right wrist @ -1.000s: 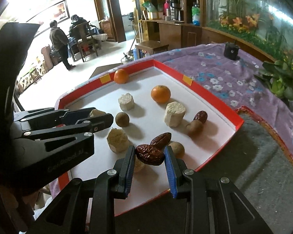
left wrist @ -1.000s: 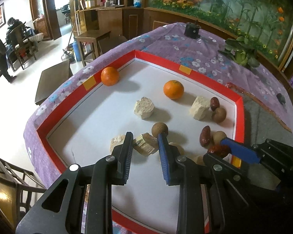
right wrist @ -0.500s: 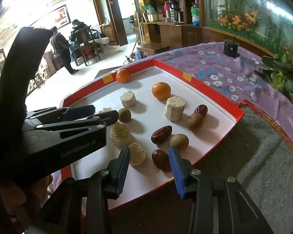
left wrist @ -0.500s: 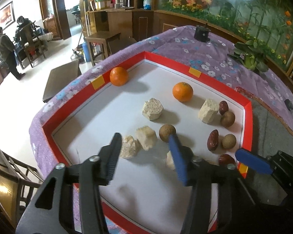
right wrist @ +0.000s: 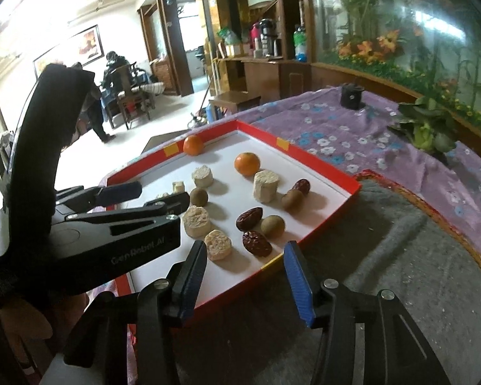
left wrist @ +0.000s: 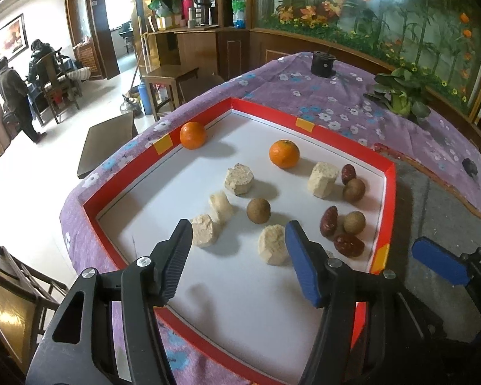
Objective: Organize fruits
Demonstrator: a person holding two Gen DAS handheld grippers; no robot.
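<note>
A red-rimmed white tray point(left wrist: 389, 192) holds two oranges point(left wrist: 284, 153), several pale chunks point(left wrist: 239, 179), brown round fruits point(left wrist: 258, 210) and red dates point(left wrist: 329, 221). My left gripper point(left wrist: 235, 234) hovers over the tray's near part, its jaws opening. A pale chunk point(left wrist: 272, 248) lies on the tray below the gap, untouched, and another point(left wrist: 203, 234) lies by the left finger. My right gripper point(right wrist: 245, 256) hangs over the tray's near right edge, its jaws opening too. A red date point(right wrist: 256, 243) lies just beyond its tips, free of the pads.
The tray rests on a purple flowered cloth point(left wrist: 336, 106). A grey mat point(right wrist: 384, 240) lies to its right. A small black cylinder point(left wrist: 323, 63) and a green plant point(left wrist: 399, 96) stand at the back. Chairs and people are at the far left.
The left gripper let go of a pale chunk and the right let go of a red date. Both now lie on the tray. Both grippers opened and drew back.
</note>
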